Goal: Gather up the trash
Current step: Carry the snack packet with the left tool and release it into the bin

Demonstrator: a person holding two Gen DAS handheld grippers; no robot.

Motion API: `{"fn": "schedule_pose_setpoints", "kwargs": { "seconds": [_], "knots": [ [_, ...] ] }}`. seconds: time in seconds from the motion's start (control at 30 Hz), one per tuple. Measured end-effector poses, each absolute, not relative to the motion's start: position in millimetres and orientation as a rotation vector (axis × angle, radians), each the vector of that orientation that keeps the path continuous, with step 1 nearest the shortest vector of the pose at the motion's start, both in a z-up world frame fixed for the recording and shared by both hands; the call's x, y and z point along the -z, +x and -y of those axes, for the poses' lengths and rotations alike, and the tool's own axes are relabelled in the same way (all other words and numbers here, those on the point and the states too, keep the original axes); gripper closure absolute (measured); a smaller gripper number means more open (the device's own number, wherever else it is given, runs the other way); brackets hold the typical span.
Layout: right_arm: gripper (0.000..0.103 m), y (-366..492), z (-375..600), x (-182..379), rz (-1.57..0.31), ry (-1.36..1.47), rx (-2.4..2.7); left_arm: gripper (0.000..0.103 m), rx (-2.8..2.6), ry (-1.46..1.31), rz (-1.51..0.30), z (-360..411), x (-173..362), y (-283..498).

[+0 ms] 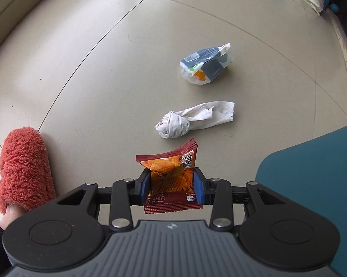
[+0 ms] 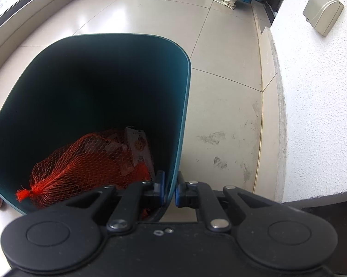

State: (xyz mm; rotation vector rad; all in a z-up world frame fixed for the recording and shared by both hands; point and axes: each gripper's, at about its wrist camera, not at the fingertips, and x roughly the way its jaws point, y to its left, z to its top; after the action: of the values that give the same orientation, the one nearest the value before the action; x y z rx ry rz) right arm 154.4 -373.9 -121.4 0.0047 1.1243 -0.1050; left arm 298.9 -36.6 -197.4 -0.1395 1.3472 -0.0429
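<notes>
2 pieces of litter lie on the pale tiled floor (image 1: 104, 69) – a twisted white paper tissue (image 1: 191, 120) and, beyond it, a crumpled blue-and-white plastic wrapper (image 1: 205, 63) – while a third is already off the ground. The left gripper (image 1: 171, 187) is partly closed, its blue pads (image 1: 198, 188) pressing both edges of a red-and-orange foil snack packet (image 1: 171, 180), which hangs clear of the tiles. The step in hand looks like carrying that packet to the dark teal plastic bin (image 2: 182, 106), seen at the right edge of the left view. The right gripper (image 2: 170, 190) is clamped almost fully shut on the bin's rim, 1 pad inside, 1 outside (an orange mesh net bag (image 2: 81, 161) already sits at the bottom). Next, the packet probably needs swinging over the opening before the pads let go – release early and it lands back on the floor.
</notes>
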Motion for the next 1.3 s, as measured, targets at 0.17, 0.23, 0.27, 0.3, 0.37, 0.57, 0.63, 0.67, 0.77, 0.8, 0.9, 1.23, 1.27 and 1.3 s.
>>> {"fn": "schedule_pose_setpoints", "kwargs": {
  "seconds": [0.17,0.23,0.27,0.3,0.37,0.57,0.63,0.67,0.77,0.8,0.9,1.23,1.27,1.3],
  "knots": [
    [0.096,155.0,380.1,120.5,-1.125,0.057,0.113,0.066,0.152,-0.123,-1.303,59.5,134.0,283.3],
    [0.096,154.5,379.9,121.0,-1.123,0.056,0.115,0.066,0.197,-0.108,-1.286,70.8,108.5,274.9],
    [0.096,154.4,380.3,121.1,-1.123,0.059,0.115,0.066,0.215,-0.101,-1.279,76.1,98.5,271.4],
    [0.096,154.1,381.2,121.2,-1.122,0.067,0.116,0.066,0.245,-0.093,-1.261,83.9,85.8,266.1],
    [0.096,153.8,382.6,121.5,-1.121,0.076,0.116,0.066,0.295,-0.07,-1.226,98.1,63.1,255.0],
    [0.096,152.9,383.0,122.3,-1.118,0.073,0.117,0.066,0.455,0.028,-1.17,165.8,25.9,231.6],
    [0.096,152.7,382.6,122.5,-1.117,0.071,0.116,0.066,0.488,0.086,-1.168,192.2,26.6,224.7],
    [0.096,152.6,382.6,122.7,-1.116,0.07,0.115,0.066,0.501,0.11,-1.172,203.1,28.8,222.4],
    [0.096,151.6,383.0,122.3,-1.114,0.072,0.111,0.066,0.533,0.176,-1.191,236.0,40.3,215.9],
    [0.096,151.2,383.0,122.1,-1.113,0.071,0.11,0.066,0.537,0.193,-1.194,243.0,43.9,215.2],
    [0.096,150.7,383.3,122.3,-1.112,0.07,0.107,0.065,0.536,0.242,-1.191,261.8,57.0,214.9],
    [0.096,149.8,384.7,121.3,-1.109,0.073,0.095,0.045,0.508,0.276,-1.235,273.3,90.6,228.1],
    [0.095,150.0,384.9,121.2,-1.109,0.073,0.095,0.044,0.516,0.267,-1.231,271.9,89.1,227.0],
    [0.095,150.1,385.1,121.0,-1.109,0.074,0.094,0.043,0.523,0.256,-1.229,269.2,86.1,226.2]
  ]
}}
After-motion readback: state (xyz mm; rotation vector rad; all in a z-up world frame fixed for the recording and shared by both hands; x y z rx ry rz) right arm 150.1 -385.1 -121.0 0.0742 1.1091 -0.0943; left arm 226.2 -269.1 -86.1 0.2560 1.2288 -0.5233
